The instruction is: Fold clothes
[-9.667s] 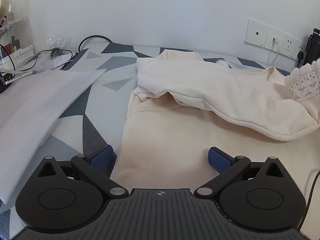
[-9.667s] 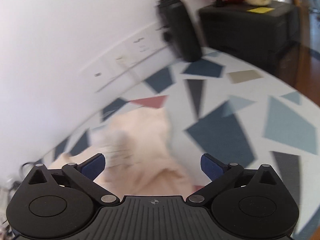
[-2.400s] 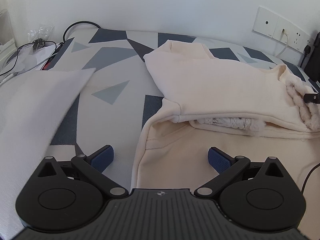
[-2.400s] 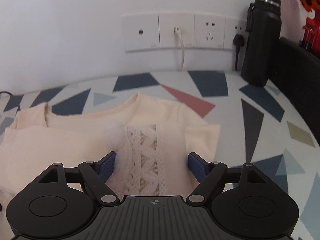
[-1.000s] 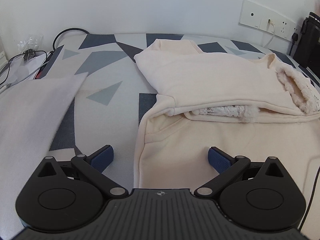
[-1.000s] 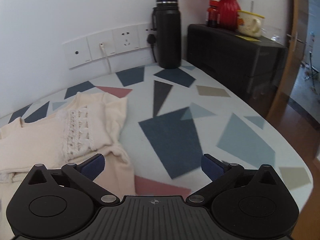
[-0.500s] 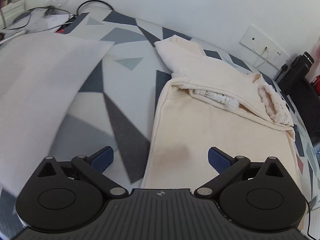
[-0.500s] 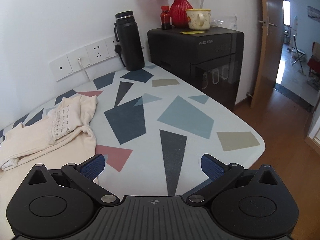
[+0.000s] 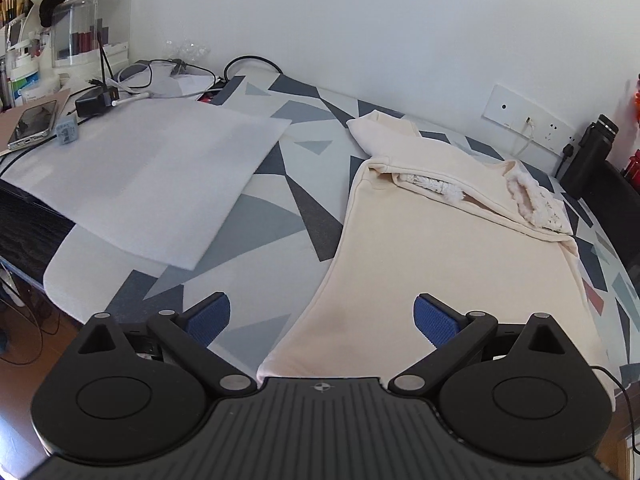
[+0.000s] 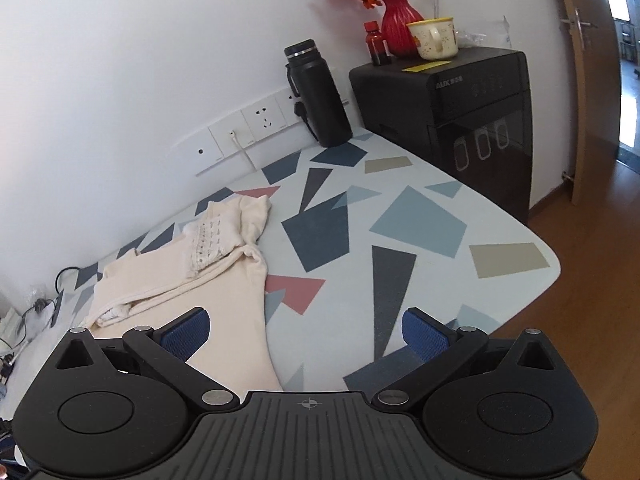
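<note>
Home room, flower vase (image 10: 397,28), mug (image 10: 434,37), wooden door (image 10: 580,80), cluttered cosmetics shelf (image 9: 60,40)

Both grippers now sit farther back from the cream sweater (image 9: 448,248), each taking in more of the tabletop (image 10: 420,220). The sleeve that lay spread is now folded across the sweater's chest, knit cuff (image 9: 536,204) showing.

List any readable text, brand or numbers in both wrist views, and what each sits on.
"AUX" plus a few characters too blurred to read: front top edge of the black appliance in the right wrist view.
Yellow note on top of it: no text legible.
Red bottle label: too small to read.
Containers on the shelf in the left wrist view: print too blurred.
</note>
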A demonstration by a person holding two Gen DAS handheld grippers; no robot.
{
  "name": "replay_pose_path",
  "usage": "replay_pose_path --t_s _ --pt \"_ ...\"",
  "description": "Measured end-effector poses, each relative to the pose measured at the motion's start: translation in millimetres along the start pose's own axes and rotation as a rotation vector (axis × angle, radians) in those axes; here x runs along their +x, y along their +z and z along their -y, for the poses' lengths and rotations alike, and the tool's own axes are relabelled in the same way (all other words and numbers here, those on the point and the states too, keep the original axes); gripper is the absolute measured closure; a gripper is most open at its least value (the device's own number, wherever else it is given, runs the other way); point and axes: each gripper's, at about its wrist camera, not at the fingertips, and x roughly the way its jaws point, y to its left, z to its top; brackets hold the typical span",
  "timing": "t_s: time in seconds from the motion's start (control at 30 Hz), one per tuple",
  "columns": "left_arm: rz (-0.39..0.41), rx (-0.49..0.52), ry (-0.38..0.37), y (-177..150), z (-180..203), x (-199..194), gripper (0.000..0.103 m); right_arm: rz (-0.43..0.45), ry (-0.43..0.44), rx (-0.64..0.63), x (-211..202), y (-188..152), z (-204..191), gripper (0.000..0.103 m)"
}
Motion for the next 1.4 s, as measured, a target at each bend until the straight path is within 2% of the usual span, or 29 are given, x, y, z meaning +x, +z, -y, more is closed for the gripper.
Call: replay_pose_path --t_s 0.1,0.23,0.4,0.53,0.63,0.8,0.87,1.0,1.13,1.27,1.4 --pt "0.028 0.007 0.006 -8.1 -5.1 -17.1 0.003 -0.001 -0.002 0.014 -8.5 -3.0 12.4 0.001" --pt "0.021 0.036 -0.018 -13.6 -7.5 -22.2 0.013 -0.020 -0.015 0.010 -9.4 -12.2 23.6 0.001" --pt "-0.031 0.065 -0.026 -14.6 -2.0 -3.8 0.020 -0.037 -0.032 -0.066 -2.1 -30.9 17.5 0.001" --pt "-0.068 0.091 -0.008 -11.2 5.4 16.5 0.020 -0.070 -0.041 -0.165 13.6 -43.5 -0.3 0.001" --pt "-0.091 0.114 -0.004 -5.6 13.0 32.1 0.020 -0.102 -0.037 -0.191 31.3 -48.9 -12.7 0.001" --pt "-0.125 0.163 0.007 1.6 25.7 60.5 0.013 -0.154 -0.031 -0.234 61.8 -57.6 -33.2 0.001" --pt "-0.139 0.163 0.025 3.4 28.6 70.8 0.005 -0.172 -0.035 -0.251 76.7 -60.4 -41.1 0.001" --pt "-0.190 0.135 0.038 5.3 26.3 90.1 0.001 -0.184 -0.071 -0.282 105.2 -66.3 -58.1 0.001" --pt "-0.190 0.235 0.054 1.8 30.5 95.2 0.000 -0.221 -0.109 -0.284 131.7 -70.2 -68.7 0.001" --pt "-0.206 0.237 0.044 5.2 29.0 97.4 0.000 -0.202 -0.162 -0.346 143.0 -75.3 -80.6 0.001" --pt "-0.196 0.232 0.050 4.4 29.6 97.9 0.000 -0.181 -0.175 -0.324 145.9 -76.3 -83.5 0.001"
